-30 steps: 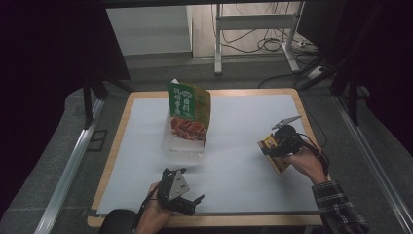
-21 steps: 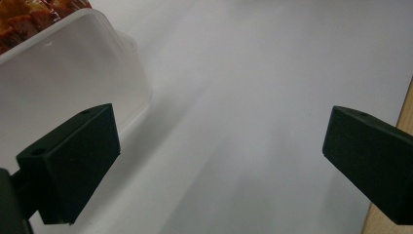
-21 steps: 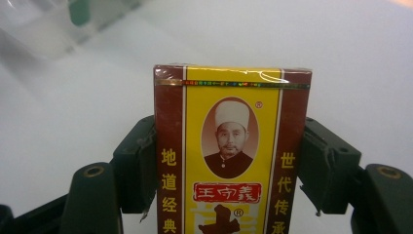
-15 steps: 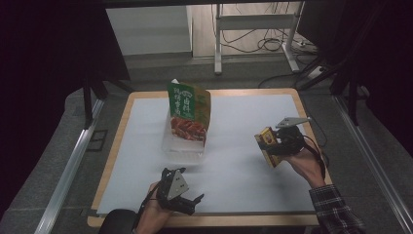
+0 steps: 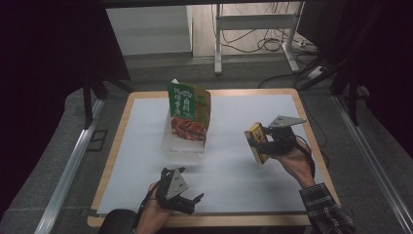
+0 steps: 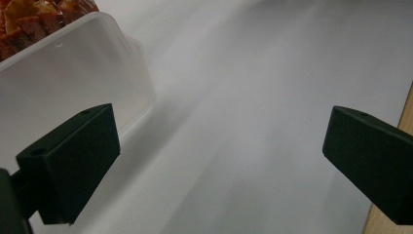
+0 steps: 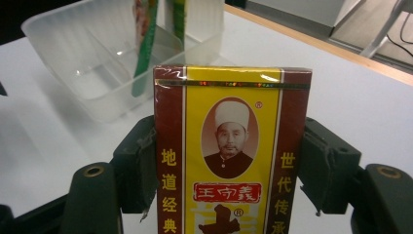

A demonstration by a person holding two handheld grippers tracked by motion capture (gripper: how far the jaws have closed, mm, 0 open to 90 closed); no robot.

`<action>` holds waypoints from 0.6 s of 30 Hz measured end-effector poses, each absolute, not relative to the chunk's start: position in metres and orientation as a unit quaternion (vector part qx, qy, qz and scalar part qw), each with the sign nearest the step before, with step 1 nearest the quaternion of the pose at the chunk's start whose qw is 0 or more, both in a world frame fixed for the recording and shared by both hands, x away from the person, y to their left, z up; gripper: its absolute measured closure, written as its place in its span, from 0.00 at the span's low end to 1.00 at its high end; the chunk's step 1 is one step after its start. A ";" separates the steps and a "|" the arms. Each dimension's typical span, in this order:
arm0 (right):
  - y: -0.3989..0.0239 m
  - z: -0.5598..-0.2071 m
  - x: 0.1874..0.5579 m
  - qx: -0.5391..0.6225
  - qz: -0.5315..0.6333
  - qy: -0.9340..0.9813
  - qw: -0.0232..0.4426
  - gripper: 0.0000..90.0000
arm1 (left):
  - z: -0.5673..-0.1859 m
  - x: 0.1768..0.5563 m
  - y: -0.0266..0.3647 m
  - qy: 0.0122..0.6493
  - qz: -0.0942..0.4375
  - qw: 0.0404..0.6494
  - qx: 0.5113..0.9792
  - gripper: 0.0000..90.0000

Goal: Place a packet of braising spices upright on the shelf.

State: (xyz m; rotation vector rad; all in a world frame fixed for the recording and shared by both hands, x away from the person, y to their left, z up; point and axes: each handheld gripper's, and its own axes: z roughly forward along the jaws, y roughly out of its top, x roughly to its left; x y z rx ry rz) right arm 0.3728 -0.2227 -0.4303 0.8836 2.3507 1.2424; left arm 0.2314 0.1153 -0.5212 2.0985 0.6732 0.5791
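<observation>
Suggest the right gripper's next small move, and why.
Probably carry the yellow box on toward the clear tray. The right gripper is shut on it, held off the table; the tray has open room beside the upright green packet, and the left gripper waits open.

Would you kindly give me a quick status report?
Right tongs shut on yellow-and-maroon box, lifted. Left tongs open, low. Clear plastic tray holds green pouch. Path open.

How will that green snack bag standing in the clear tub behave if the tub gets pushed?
The green snack bag stands tall and leans in the shallow clear tub, so it will probably tip or slide. It looks like thin flexible film, likely light and floppy. The tub seems thin plastic on smooth white table, so it may skid easily.
</observation>
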 end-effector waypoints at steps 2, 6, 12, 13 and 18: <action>-0.219 -0.429 0.372 0.309 0.440 0.826 0.169 0.35 | -0.521 0.231 0.115 0.268 0.231 0.418 0.837 0.00; -0.214 -0.428 0.373 0.305 0.446 0.824 0.169 0.35 | -0.521 0.231 0.116 0.269 0.230 0.419 0.836 0.00; -0.203 -0.425 0.372 0.295 0.458 0.822 0.165 0.36 | -0.521 0.231 0.116 0.272 0.230 0.423 0.833 0.00; -0.198 -0.423 0.372 0.291 0.463 0.821 0.164 0.36 | -0.520 0.231 0.117 0.271 0.230 0.421 0.835 0.00; -0.189 -0.419 0.373 0.284 0.474 0.817 0.162 0.36 | -0.520 0.231 0.118 0.272 0.232 0.420 0.834 0.00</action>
